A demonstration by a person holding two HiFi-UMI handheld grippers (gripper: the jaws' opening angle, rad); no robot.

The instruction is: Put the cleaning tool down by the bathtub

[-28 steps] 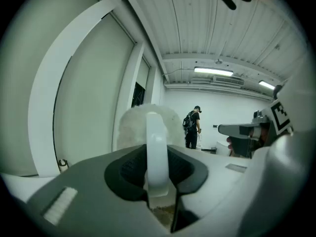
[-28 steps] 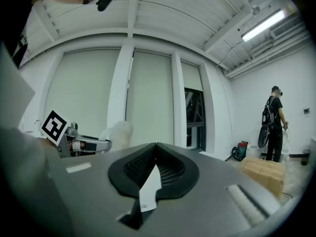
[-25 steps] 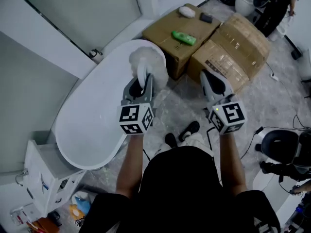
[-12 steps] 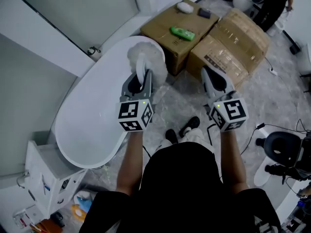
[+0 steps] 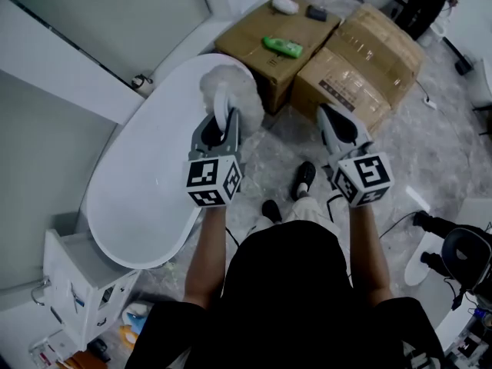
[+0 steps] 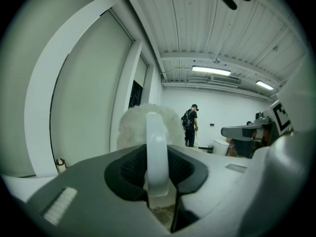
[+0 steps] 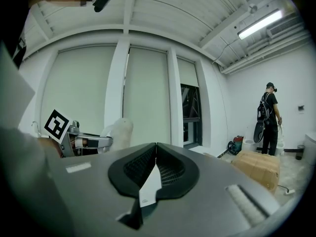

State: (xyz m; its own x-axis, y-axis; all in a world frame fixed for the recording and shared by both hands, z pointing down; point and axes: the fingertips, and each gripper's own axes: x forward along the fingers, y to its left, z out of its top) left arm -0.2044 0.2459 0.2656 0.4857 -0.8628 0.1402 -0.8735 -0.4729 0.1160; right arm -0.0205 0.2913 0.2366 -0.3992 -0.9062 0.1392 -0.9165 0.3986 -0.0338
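Note:
The cleaning tool is a white fluffy duster (image 5: 227, 89) on a white plastic handle (image 6: 157, 152). My left gripper (image 5: 223, 126) is shut on that handle, and the fluffy head (image 6: 133, 127) sticks out past the jaws. It hangs over the near end of the white bathtub (image 5: 127, 206), above the rim. My right gripper (image 5: 339, 123) is shut with nothing in it, held over the grey floor to the right of the tub. In the right gripper view the jaws (image 7: 154, 166) meet, and the duster (image 7: 121, 130) shows at the left.
Two cardboard boxes (image 5: 261, 60) (image 5: 361, 64) stand past the tub's end; a green bottle (image 5: 282, 48), a white object (image 5: 284, 4) and a dark one (image 5: 316, 12) lie on them. A white cabinet (image 5: 77, 290) is at lower left. A person (image 7: 269, 117) stands far off.
Both grippers keep about the same place and the duster stays held. The view has shifted a little and the person's shoe has stepped forward.

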